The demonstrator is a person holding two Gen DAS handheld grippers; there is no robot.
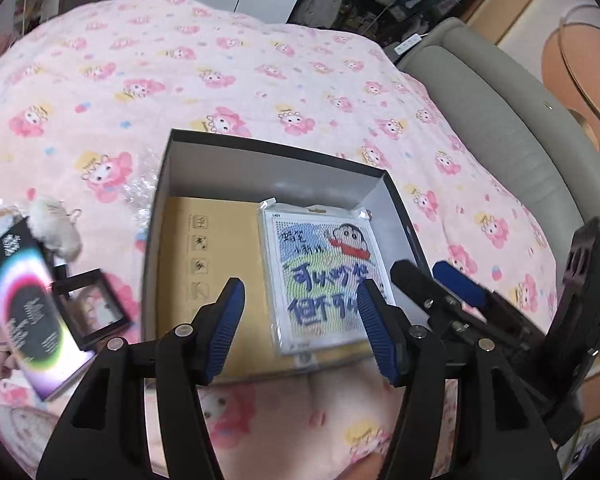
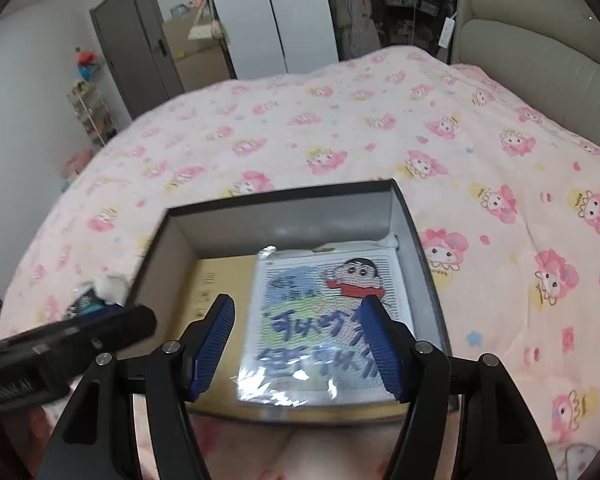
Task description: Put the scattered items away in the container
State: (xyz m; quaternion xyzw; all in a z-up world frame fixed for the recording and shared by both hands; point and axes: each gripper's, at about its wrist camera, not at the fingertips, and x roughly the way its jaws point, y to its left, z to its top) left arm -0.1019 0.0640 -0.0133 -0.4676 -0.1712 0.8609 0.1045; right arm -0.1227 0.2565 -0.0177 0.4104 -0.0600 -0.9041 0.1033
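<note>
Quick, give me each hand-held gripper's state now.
Left hand-held gripper: open, holding nothing, above the box.
Right hand-held gripper: open, holding nothing, above the same box.

hidden: wrapped cartoon picture [image 1: 320,280] covers the right part of the yellow card [image 1: 212,276] on the box [image 1: 260,148] floor | cut off: right claw [image 1: 436,276] body past the frame's right edge | blurred: picture lettering in the right wrist view; white fluffy toy [image 2: 110,286] and dark packet [image 2: 86,306] smeared, partly behind the left claw [image 2: 140,320]
</note>
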